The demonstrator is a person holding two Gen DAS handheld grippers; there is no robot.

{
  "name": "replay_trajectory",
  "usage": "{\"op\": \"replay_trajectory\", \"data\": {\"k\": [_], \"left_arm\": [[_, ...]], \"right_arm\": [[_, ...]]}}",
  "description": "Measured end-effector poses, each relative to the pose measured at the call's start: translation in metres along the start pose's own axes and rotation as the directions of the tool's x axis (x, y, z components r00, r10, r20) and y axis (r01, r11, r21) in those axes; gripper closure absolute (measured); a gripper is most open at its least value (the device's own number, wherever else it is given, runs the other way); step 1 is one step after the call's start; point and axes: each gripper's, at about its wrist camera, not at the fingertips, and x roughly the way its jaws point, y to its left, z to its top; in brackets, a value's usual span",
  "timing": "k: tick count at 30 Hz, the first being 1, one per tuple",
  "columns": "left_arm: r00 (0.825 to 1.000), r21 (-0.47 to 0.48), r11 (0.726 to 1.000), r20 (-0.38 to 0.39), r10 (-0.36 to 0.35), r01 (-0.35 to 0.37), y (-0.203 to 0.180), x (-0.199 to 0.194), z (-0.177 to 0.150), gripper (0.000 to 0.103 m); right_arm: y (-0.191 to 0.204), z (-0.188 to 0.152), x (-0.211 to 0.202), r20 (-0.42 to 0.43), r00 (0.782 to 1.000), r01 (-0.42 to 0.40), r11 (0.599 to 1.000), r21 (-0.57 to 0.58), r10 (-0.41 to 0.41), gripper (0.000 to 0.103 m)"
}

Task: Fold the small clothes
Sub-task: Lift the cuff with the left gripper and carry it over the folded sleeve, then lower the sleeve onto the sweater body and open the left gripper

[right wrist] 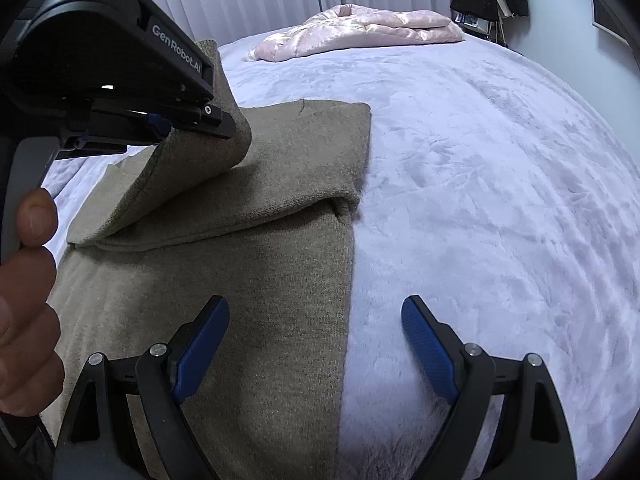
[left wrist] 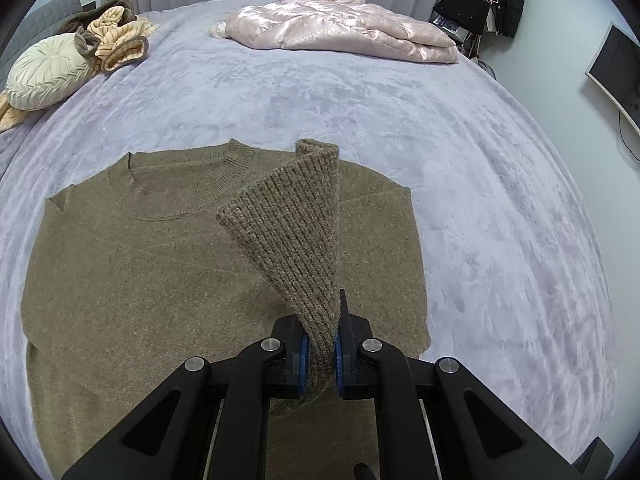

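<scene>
An olive-brown knit sweater point(left wrist: 152, 264) lies flat on the lavender bed cover point(left wrist: 360, 100), neck away from me. My left gripper point(left wrist: 321, 354) is shut on the ribbed cuff of its sleeve point(left wrist: 296, 232) and holds the sleeve lifted over the sweater's body. In the right wrist view the left gripper point(right wrist: 160, 128) shows at upper left, with the sleeve point(right wrist: 192, 184) draped from it across the sweater point(right wrist: 272, 280). My right gripper point(right wrist: 316, 344) is open and empty, low over the sweater's right side edge.
A pink quilted jacket point(left wrist: 340, 24) lies at the far side of the bed. A cream round cushion point(left wrist: 48, 72) and a tan-and-brown garment point(left wrist: 116, 36) lie at the far left. A monitor point(left wrist: 616, 76) hangs on the right wall.
</scene>
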Motion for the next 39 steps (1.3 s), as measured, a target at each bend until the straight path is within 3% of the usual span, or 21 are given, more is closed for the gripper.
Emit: {"op": "replay_trajectory", "data": {"k": [10, 24, 32, 38, 39], "left_arm": [[0.999, 0.021, 1.0, -0.049, -0.001, 0.002, -0.009, 0.029, -0.009, 0.092], [0.997, 0.08, 0.997, -0.073, 0.005, 0.0, -0.018, 0.039, -0.021, 0.091], [0.991, 0.015, 0.997, -0.116, -0.067, 0.069, -0.006, 0.035, -0.021, 0.091], [0.987, 0.015, 0.996, -0.135, -0.082, 0.085, -0.004, 0.037, -0.024, 0.091], [0.988, 0.029, 0.996, -0.137, -0.077, 0.081, -0.005, 0.038, -0.025, 0.07]], "right_arm": [[-0.012, -0.007, 0.001, -0.002, 1.0, -0.006, 1.0, 0.025, 0.006, 0.013], [-0.014, -0.019, -0.009, -0.011, 1.0, 0.009, 1.0, -0.021, -0.009, 0.013], [-0.022, -0.023, -0.016, -0.019, 1.0, 0.008, 1.0, -0.015, -0.008, 0.013], [-0.021, -0.024, -0.019, -0.023, 1.0, 0.015, 1.0, -0.007, -0.015, 0.013], [-0.021, -0.024, -0.02, -0.025, 1.0, 0.015, 1.0, -0.004, -0.015, 0.013]]}}
